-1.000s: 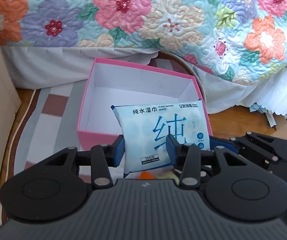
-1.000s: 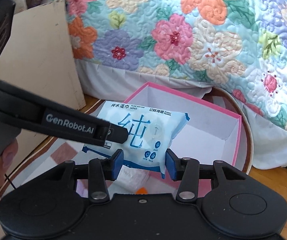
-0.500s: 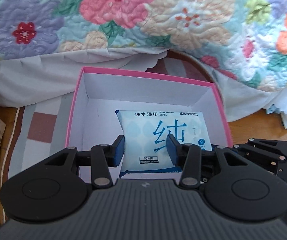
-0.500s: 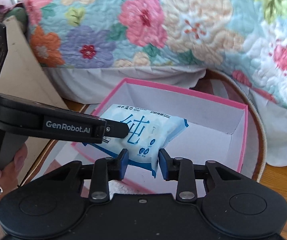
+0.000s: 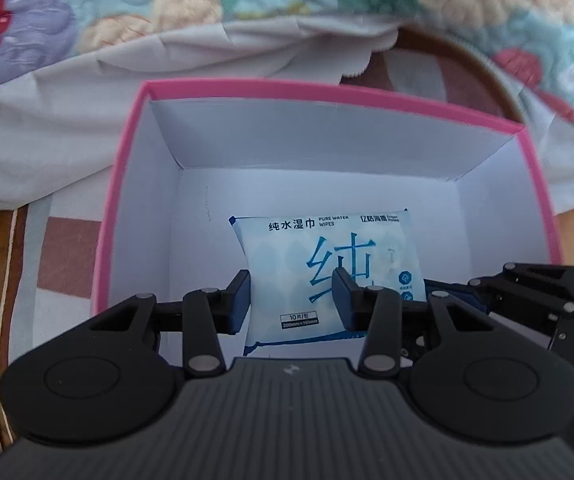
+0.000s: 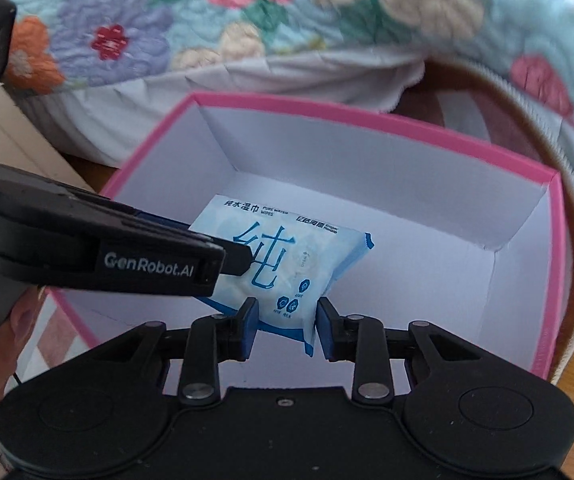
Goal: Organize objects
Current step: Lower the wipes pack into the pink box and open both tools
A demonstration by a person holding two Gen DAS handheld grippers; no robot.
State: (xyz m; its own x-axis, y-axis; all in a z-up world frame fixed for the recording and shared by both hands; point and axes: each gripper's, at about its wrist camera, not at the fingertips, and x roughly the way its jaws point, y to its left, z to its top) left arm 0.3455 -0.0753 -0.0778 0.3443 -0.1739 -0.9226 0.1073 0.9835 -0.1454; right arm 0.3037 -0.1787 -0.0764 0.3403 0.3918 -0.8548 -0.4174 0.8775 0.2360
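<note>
Both grippers have dropped into the pink box [image 5: 125, 184] since a second ago; its white walls now fill mid-frame in both views, floral quilt [image 6: 247, 8] pushed to the top edge. Wet wipes pack [image 5: 327, 268] went from above the rim to low inside, near the floor, lower centre of frame. Left gripper [image 5: 291, 300] pinches its near-left part, right gripper [image 6: 285, 328] clamps its lower corner. Placement looks nearly done; release likely next.
</note>
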